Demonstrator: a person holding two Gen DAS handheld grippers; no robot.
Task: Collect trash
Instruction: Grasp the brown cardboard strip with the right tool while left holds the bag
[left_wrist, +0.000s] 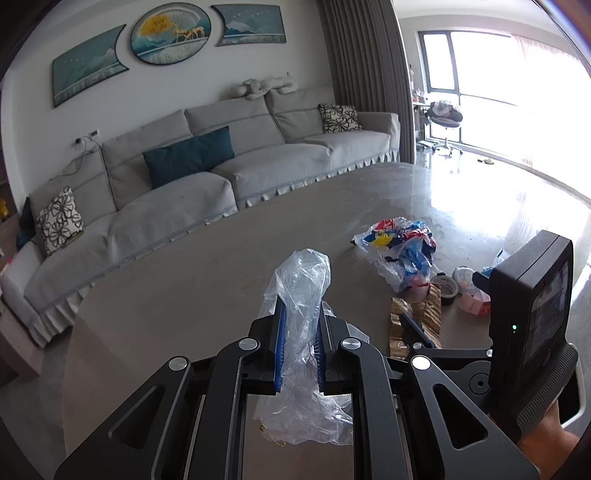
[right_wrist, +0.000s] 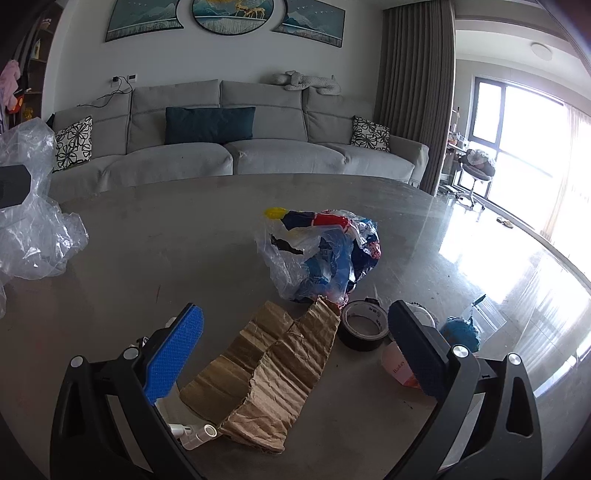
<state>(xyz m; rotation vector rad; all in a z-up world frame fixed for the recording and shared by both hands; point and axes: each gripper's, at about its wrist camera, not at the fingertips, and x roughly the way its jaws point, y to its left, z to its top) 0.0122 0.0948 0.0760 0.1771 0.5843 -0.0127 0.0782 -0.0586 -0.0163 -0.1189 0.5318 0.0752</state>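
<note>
The clear plastic bag (left_wrist: 301, 317) is pinched between the blue pads of the left gripper (left_wrist: 300, 332), whose jaws are closed tight on it; crumpled film sticks up past the fingertips and more hangs loose below them, above the grey table (left_wrist: 184, 295). In the right wrist view the same bag (right_wrist: 33, 229) shows at the far left edge, well apart from the rest of the litter.

The landmark is the torn brown cardboard (right_wrist: 273, 369), lying flat on the table. The right gripper (right_wrist: 299, 354) stands over it with its jaws spread wide — one blue pad left of the cardboard, the dark finger to its right — and nothing is clamped between them. Just behind the cardboard's far tip sits a crumpled printed plastic bag (right_wrist: 325, 254) in blue, red and yellow. Just beside that tip, to the right, lies a roll of black tape (right_wrist: 364, 330). Further right of the cardboard are a pink carton (right_wrist: 400, 371), partly hidden by the dark finger, and a teal ball of yarn (right_wrist: 461, 334). At the cardboard's near left corner lies a small white tube-like part (right_wrist: 195, 434).

Beyond the table stands a grey sofa (right_wrist: 236, 155) with a teal cushion (right_wrist: 208, 125).
</note>
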